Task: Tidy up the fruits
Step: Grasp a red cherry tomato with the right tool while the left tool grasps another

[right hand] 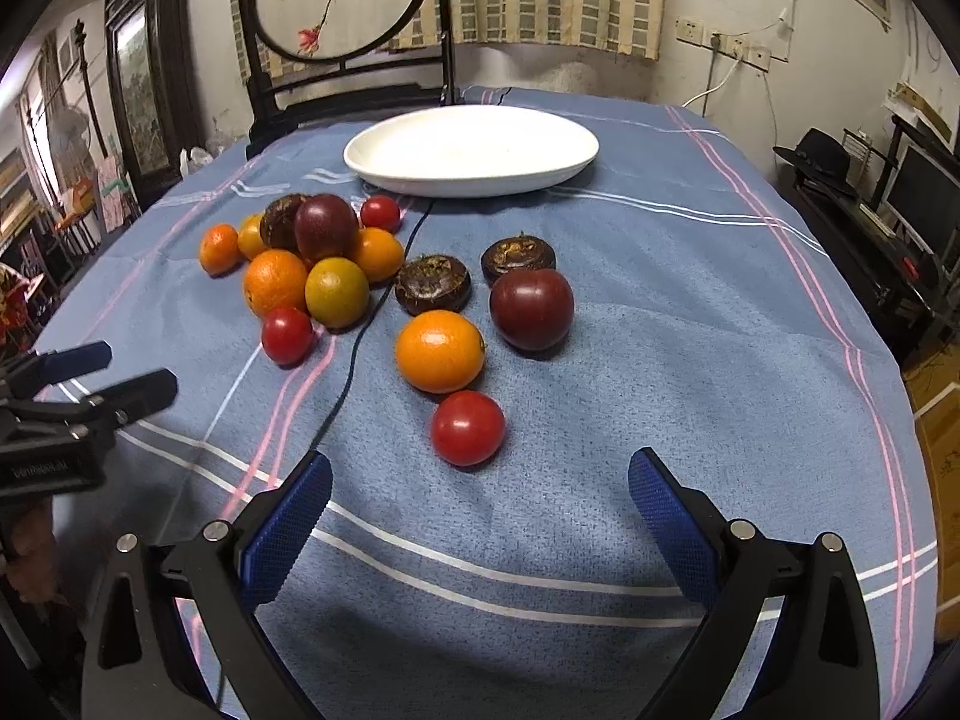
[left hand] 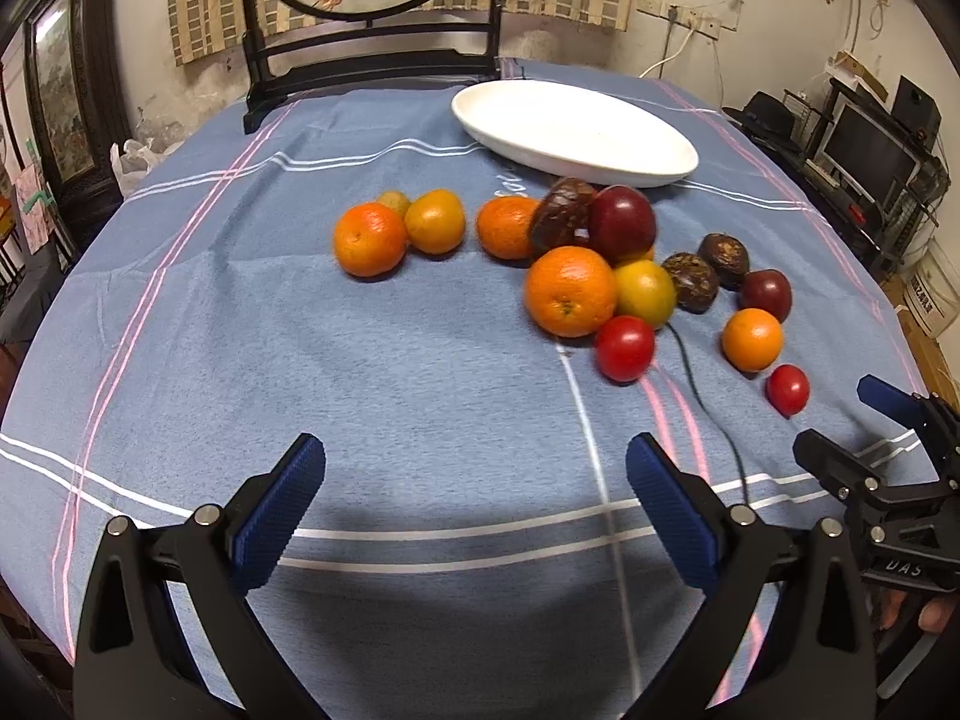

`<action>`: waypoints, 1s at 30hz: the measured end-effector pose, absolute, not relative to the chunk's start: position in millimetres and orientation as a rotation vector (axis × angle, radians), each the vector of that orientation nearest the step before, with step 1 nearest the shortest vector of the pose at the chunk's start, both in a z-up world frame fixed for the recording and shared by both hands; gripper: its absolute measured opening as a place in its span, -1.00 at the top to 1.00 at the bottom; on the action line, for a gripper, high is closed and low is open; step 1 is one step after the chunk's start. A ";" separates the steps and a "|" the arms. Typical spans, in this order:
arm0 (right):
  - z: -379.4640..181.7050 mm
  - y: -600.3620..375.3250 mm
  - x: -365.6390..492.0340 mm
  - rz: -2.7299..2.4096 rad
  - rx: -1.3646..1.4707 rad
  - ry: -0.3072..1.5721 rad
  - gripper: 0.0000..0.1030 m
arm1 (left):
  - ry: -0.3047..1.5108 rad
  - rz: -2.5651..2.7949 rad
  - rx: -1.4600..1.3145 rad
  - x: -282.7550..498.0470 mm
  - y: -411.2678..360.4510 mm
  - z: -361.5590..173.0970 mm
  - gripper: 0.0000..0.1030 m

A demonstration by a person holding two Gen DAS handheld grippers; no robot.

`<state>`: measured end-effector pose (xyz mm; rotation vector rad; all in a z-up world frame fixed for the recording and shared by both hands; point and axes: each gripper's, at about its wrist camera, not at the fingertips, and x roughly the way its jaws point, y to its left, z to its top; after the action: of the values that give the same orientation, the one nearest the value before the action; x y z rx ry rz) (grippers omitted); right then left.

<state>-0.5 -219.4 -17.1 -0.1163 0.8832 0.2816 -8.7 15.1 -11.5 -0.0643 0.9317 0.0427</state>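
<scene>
Several fruits lie loose on the blue cloth: oranges (left hand: 570,290), red tomatoes (left hand: 624,348), dark purple plums (left hand: 621,222) and brown water chestnuts (left hand: 689,282). An empty white oval plate (left hand: 576,131) sits behind them. My left gripper (left hand: 475,468) hovers open near the table's front, with nothing between its fingers. In the right wrist view a red tomato (right hand: 467,427) lies just ahead of my open right gripper (right hand: 480,480), with an orange (right hand: 440,350) and a plum (right hand: 531,308) behind it. The plate (right hand: 472,150) stands at the back.
A dark wooden screen stand (left hand: 372,69) rises at the table's far edge. A thin black cable (right hand: 351,354) runs across the cloth between the fruits. The other gripper (left hand: 882,474) shows at the right edge of the left wrist view. Shelves with a monitor (left hand: 870,156) stand beyond the table.
</scene>
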 end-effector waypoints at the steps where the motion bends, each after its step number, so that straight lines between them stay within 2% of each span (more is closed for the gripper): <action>1: -18.7 -218.4 1.5 0.275 -0.130 0.889 -0.76 | 0.935 0.046 -0.068 -7.9 17.8 -13.1 -0.91; 5: -26.5 -212.0 16.0 0.288 -0.157 0.942 -0.42 | 0.948 0.047 -0.078 -4.6 26.9 -19.0 -0.91; 7: -29.6 -207.4 21.9 0.287 -0.179 0.953 -0.06 | 0.953 0.043 -0.081 -2.5 29.6 -20.7 -0.91; 10: -33.4 -202.1 29.3 0.307 -0.183 0.973 0.27 | 0.958 0.035 -0.082 0.9 30.8 -21.7 -0.91; 12: -32.4 -199.2 30.2 0.326 -0.193 0.969 0.42 | 0.963 0.022 -0.079 4.4 28.1 -21.9 -0.91; 24: -17.8 -227.1 5.1 0.461 -0.096 0.911 0.46 | 0.994 -0.064 -0.062 43.2 -25.9 -22.1 -0.87; 26: -17.2 -230.8 3.5 0.474 -0.089 0.906 0.46 | 1.000 -0.067 -0.062 50.4 -31.9 -23.1 -0.56; 27: -16.6 -231.6 2.8 0.478 -0.087 0.902 0.46 | 1.012 -0.065 -0.063 54.9 -33.3 -25.2 -0.49; 29: -15.3 -233.6 2.5 0.488 -0.082 0.898 0.46 | 1.049 -0.053 -0.087 62.7 -33.9 -32.0 -0.20; 30: -14.3 -234.1 2.2 0.494 -0.082 0.892 0.46 | 1.045 -0.041 -0.090 64.9 -34.2 -32.5 -0.19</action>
<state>2.2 -234.1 -14.3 -0.0823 0.8916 0.4940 64.9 -34.2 -32.5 -0.0903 1.0452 -0.0411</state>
